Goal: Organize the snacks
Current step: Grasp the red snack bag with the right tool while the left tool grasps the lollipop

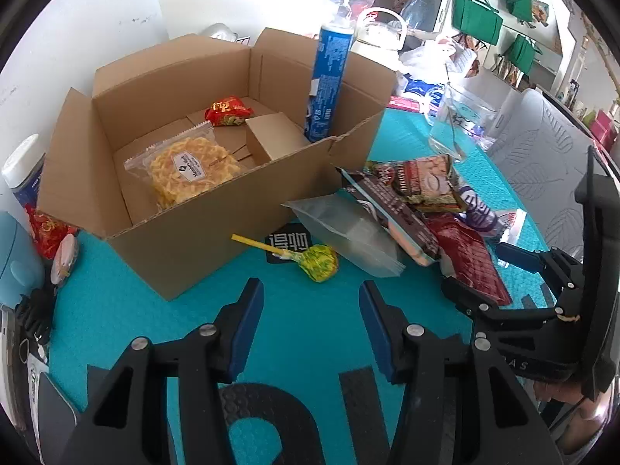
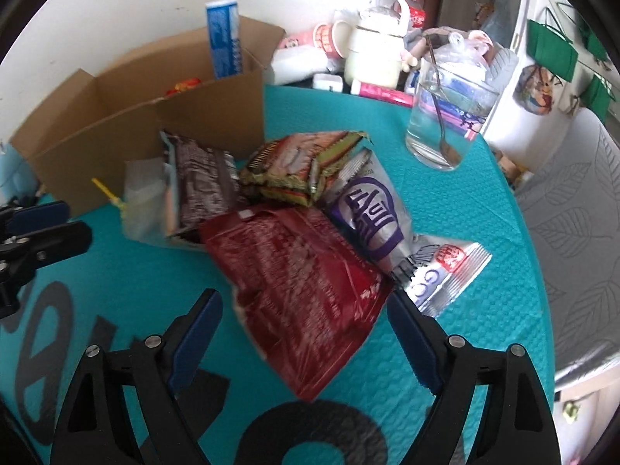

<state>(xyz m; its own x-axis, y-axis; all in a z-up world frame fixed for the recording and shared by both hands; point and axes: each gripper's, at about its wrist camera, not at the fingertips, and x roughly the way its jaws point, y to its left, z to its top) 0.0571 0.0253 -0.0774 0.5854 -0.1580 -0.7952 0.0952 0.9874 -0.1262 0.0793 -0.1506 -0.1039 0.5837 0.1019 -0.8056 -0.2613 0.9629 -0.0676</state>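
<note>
Snacks are partly sorted: several sit in the cardboard box [image 1: 217,209] at far left; a pile [image 2: 294,240] and lollipop [image 1: 319,262] remain on the table. Left gripper [image 1: 312,331] and right gripper [image 2: 306,339] are spread, empty.

Your 2 fisheye views ride on the handheld grippers, each looking forward and steeply down along its fingers at the teal mat [image 1: 310,329]. Your left view sits close before the cardboard box [image 1: 217,224]; your right view sits close over the red snack packet [image 2: 306,290]. Both views share the box, the snack pile and the water glass [image 2: 445,124].
</note>
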